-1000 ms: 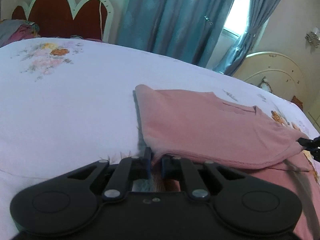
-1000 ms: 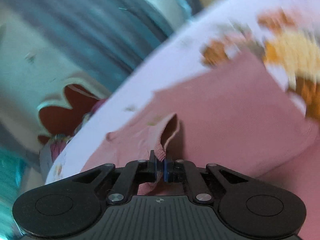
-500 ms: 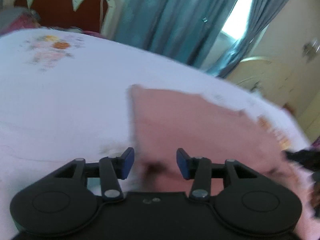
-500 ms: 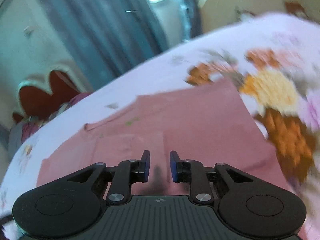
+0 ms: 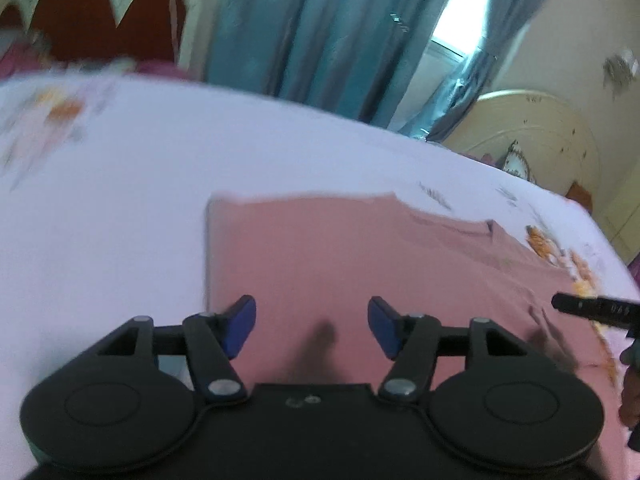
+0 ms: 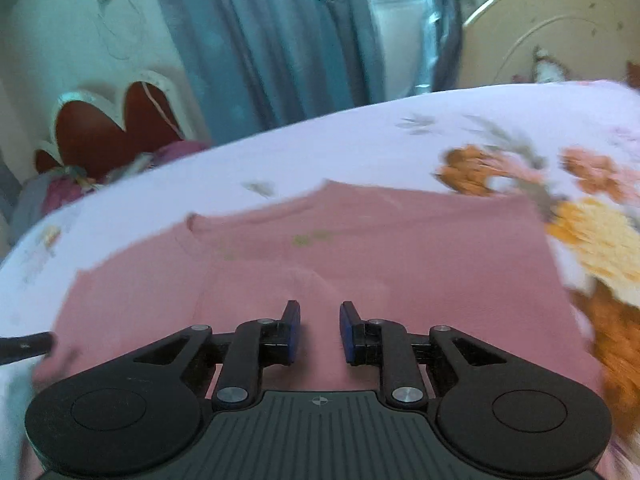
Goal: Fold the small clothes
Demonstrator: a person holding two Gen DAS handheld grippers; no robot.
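A pink garment lies folded flat on the white floral bedsheet. My left gripper hovers over its near left part; its jaws are opening, blue pads wide apart, nothing between them. The same pink garment fills the middle of the right wrist view. My right gripper hangs above its near edge, jaws a little apart, holding nothing. A finger of the right gripper pokes in at the right edge of the left wrist view, and the left gripper's tip shows at the left edge of the right one.
A scalloped red headboard stands at the far left with crumpled bedding below it. Teal curtains hang behind the bed beside a bright window. A cream rounded footboard rises at the right. Orange flowers print the sheet.
Both grippers let go of the pink garment and pulled back from it. The lifted edges dropped, so the cloth now lies flat. The left jaws widened most; the right view levelled out.
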